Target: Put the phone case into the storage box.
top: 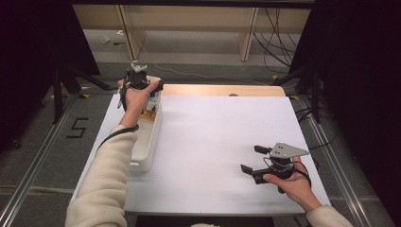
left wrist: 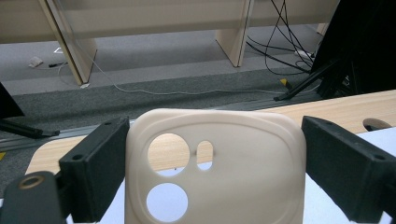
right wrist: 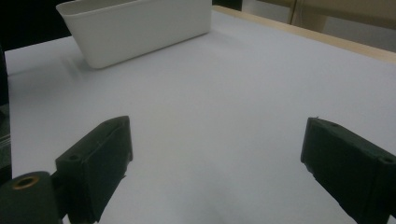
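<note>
A cream phone case [left wrist: 233, 182] with round camera cut-outs stands upright between the black jaws of my left gripper [left wrist: 215, 140], which press on both of its sides. In the high view my left gripper [top: 140, 81] is held up over the far end of a long white bin [top: 144, 152] at the table's left. My right gripper [top: 252, 159] hovers low over the white table top [top: 213, 137] at the front right, pointing left. In its own view my right gripper [right wrist: 215, 135] stands open with nothing between its jaws, and the bin [right wrist: 140, 28] lies ahead.
A strip of wooden table edge [top: 217, 90] runs along the back. Some small items lie in the bin under the left hand, too hidden to name. Beyond the table are grey floor, wooden legs [left wrist: 231, 44] and loose cables [left wrist: 280, 42].
</note>
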Motion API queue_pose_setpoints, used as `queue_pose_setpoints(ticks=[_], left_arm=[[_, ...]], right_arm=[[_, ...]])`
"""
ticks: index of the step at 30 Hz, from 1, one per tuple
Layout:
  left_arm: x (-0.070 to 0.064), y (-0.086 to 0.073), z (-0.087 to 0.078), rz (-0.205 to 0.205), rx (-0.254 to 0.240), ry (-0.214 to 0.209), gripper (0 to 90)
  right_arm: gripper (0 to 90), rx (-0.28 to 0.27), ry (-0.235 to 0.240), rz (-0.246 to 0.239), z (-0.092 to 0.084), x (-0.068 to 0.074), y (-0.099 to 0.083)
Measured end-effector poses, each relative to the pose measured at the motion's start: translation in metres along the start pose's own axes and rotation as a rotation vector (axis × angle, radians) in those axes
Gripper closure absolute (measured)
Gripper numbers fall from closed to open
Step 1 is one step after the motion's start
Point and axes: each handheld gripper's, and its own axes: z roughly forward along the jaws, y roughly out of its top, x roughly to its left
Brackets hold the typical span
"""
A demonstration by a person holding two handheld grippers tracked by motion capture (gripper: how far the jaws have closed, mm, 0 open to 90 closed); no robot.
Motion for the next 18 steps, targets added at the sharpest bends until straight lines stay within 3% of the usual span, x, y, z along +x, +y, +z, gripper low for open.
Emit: queue_pose_setpoints(ticks=[18], left_arm=[[0.0014,-0.0005,0.0003,-0.003,0.007,-0.01,10.5]], right_arm=[[9.9,0.001,0.002,0.0,0.0001,-0.0001,-0.0001]])
